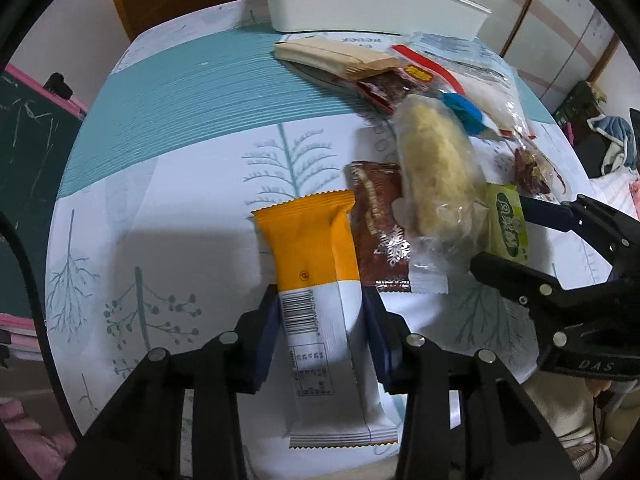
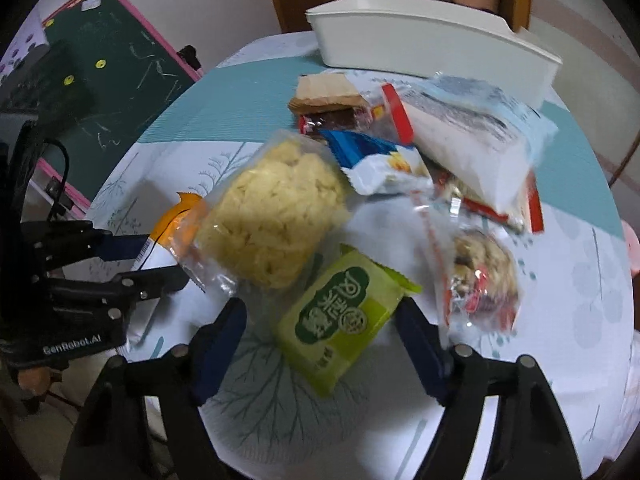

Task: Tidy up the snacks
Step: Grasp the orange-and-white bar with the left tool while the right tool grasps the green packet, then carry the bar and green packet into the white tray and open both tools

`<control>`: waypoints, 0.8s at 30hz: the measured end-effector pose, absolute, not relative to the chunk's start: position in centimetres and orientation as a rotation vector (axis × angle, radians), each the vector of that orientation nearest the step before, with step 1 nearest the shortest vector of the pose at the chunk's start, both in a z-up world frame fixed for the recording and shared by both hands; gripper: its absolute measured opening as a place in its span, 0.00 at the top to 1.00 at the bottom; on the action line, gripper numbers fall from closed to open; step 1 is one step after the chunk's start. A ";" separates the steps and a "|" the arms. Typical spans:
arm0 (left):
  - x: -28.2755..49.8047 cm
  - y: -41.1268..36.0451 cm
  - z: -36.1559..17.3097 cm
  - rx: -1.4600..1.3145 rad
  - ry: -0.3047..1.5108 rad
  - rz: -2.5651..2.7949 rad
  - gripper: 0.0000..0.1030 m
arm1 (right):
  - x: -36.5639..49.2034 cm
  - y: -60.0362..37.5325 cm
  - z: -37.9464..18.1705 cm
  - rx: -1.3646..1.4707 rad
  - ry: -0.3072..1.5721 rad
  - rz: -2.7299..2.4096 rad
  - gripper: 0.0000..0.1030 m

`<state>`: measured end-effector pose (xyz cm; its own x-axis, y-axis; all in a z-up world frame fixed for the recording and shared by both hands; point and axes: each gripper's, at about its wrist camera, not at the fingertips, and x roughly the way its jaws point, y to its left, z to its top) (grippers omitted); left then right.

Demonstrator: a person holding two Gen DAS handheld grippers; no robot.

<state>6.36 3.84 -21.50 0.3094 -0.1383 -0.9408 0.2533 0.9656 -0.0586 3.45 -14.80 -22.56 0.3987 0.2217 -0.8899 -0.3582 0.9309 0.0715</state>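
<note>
An orange-and-white snack packet [image 1: 316,288] lies on the table between the fingers of my left gripper [image 1: 320,312], whose pads touch its sides; its edge also shows in the right wrist view [image 2: 170,236]. A green snack packet [image 2: 340,320] lies between the wide-open fingers of my right gripper [image 2: 320,332], untouched. It also shows in the left wrist view [image 1: 508,224]. A clear bag of pale yellow crisps [image 2: 276,208] lies between the two packets. A white bin [image 2: 432,48] stands at the table's far edge.
Behind lie a brown packet [image 1: 376,224], a blue-white packet [image 2: 376,160], a large white-blue bag [image 2: 472,136], a clear bag of mixed snack [image 2: 480,276] and a tan packet [image 2: 328,92]. A green chalkboard [image 2: 116,92] stands left of the table.
</note>
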 end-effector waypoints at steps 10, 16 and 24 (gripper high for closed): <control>6.4 4.2 -21.5 0.125 1.216 -0.250 0.61 | 2.1 -14.4 -23.0 -0.338 1.031 0.400 0.44; 6.1 4.3 -21.3 0.121 1.207 -0.259 0.63 | 2.4 -15.5 -22.6 -0.277 1.045 0.369 0.56; 5.5 5.1 -19.3 0.066 1.129 -0.274 0.64 | 1.3 -17.4 -20.5 -0.114 1.041 0.367 0.59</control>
<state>5.50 5.09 -19.26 0.3981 -0.1833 -0.8989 0.2499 0.9644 -0.0860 1.28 -17.43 -20.51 0.4509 0.2429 -0.8589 -0.3496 0.9334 0.0804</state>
